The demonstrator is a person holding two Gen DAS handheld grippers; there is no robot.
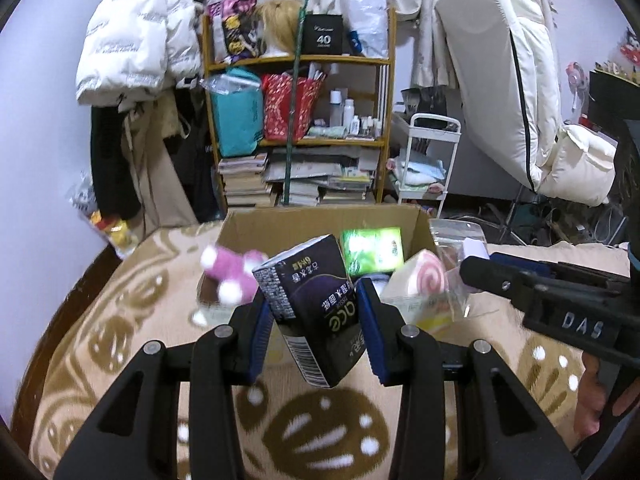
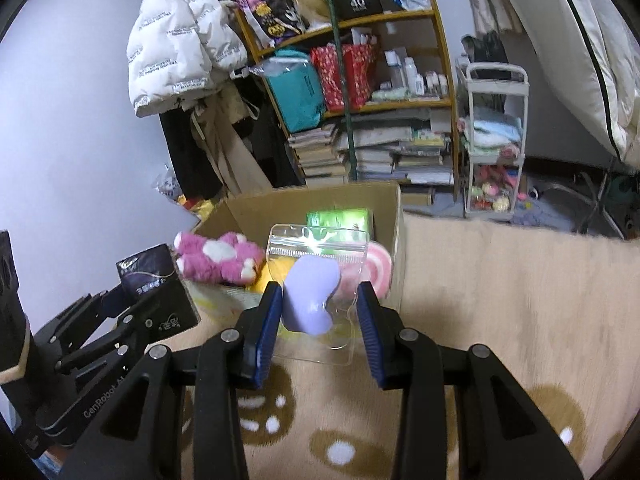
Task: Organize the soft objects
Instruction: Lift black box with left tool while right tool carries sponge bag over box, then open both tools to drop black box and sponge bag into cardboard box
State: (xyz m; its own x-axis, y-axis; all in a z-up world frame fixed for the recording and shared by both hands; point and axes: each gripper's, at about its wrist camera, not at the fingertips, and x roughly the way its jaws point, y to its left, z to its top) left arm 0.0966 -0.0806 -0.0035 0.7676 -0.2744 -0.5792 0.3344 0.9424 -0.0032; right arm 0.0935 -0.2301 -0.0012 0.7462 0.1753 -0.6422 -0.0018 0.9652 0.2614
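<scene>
My left gripper is shut on a black tissue pack, which tilts between the blue pads above the bed cover. My right gripper is shut on a clear zip bag with a purple sponge inside. Just beyond both stands an open cardboard box. It holds a pink plush toy, a green pack and a pink swirl roll plush. The right gripper also shows at the right of the left wrist view. The left gripper with the tissue pack shows at the left of the right wrist view.
A beige blanket with brown patterns covers the bed under both grippers. Behind the box stands a crowded wooden shelf with books stacked below it. A white cart stands to its right. A white puffer jacket hangs at the left wall.
</scene>
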